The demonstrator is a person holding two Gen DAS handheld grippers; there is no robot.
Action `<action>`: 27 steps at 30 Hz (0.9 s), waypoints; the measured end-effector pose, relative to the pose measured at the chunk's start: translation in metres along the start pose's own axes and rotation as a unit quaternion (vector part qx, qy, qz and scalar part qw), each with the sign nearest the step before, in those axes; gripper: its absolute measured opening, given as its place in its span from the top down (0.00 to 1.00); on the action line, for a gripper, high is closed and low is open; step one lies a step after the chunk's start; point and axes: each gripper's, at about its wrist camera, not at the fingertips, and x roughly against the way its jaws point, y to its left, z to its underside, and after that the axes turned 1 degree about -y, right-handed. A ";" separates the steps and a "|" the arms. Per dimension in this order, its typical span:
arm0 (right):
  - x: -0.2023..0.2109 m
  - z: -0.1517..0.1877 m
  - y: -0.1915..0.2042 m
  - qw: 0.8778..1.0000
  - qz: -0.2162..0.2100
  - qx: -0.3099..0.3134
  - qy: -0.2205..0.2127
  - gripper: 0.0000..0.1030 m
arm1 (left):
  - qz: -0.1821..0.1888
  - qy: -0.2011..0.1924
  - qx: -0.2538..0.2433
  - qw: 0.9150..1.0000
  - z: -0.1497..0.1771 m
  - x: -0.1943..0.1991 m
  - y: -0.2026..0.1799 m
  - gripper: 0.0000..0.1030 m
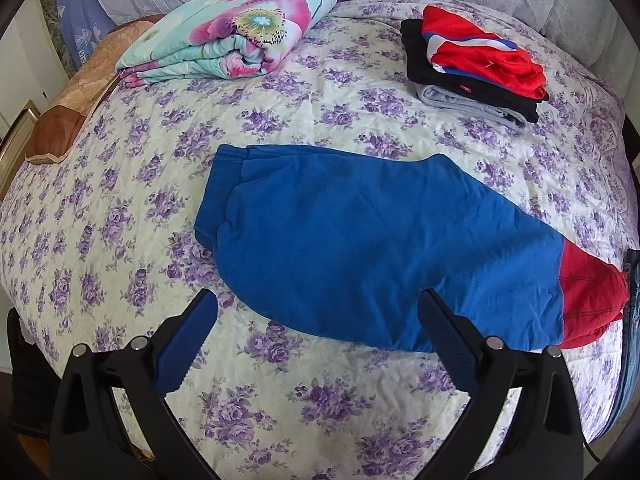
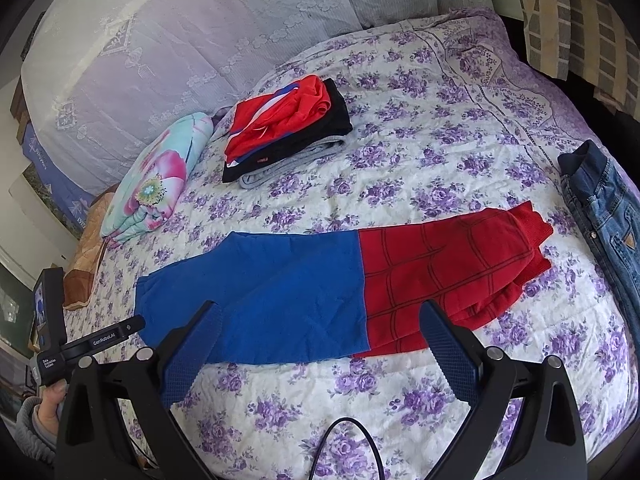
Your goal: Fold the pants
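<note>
Left tool (image 1: 320, 334) open, fingers spread wide, holding nothing, hovering over the bed's floral bedspread (image 1: 120, 208). Blue-and-red pants (image 1: 360, 248) lie flat just ahead of it, legs stacked one on the other; blue waistband end ahead-left of the left tool, red cuff end far to its right. Right finger (image 1: 452, 344) overlaps the near edge of the blue fabric in view; cannot tell if touching.

Right tool (image 2: 322, 338) also open, gripping nothing. Same pants (image 2: 340, 288) lie straight ahead of it across the bed: blue half beyond the left finger, red grid-patterned half beyond the right finger, cuffs off to the right. Both fingertips overlap the pants' near hem in view; contact unclear.

Stack of folded clothes (image 2: 286, 132), red on top, black and grey under, sits well beyond the pants, ahead-left of the right tool. Folded floral quilt (image 2: 160, 176) far left of it. Jeans (image 2: 600, 208) at the bed's edge, far right of the right tool, just beside the red cuffs. Other handheld device (image 2: 80, 348) shows low left in the right wrist view.
</note>
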 end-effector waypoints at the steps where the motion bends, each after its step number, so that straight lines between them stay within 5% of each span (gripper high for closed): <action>1: -0.002 -0.001 -0.001 1.000 0.000 -0.002 0.002 0.04 | -0.002 0.002 0.000 1.000 -0.001 -0.002 0.001 0.05; 18: -0.027 -0.009 -0.023 0.999 0.022 -0.034 0.019 0.04 | -0.061 0.035 0.022 0.997 -0.011 -0.052 0.024 0.05; 27: -0.056 0.007 -0.049 0.996 0.060 -0.004 0.069 0.04 | -0.048 0.063 0.043 0.996 -0.006 -0.077 0.041 0.05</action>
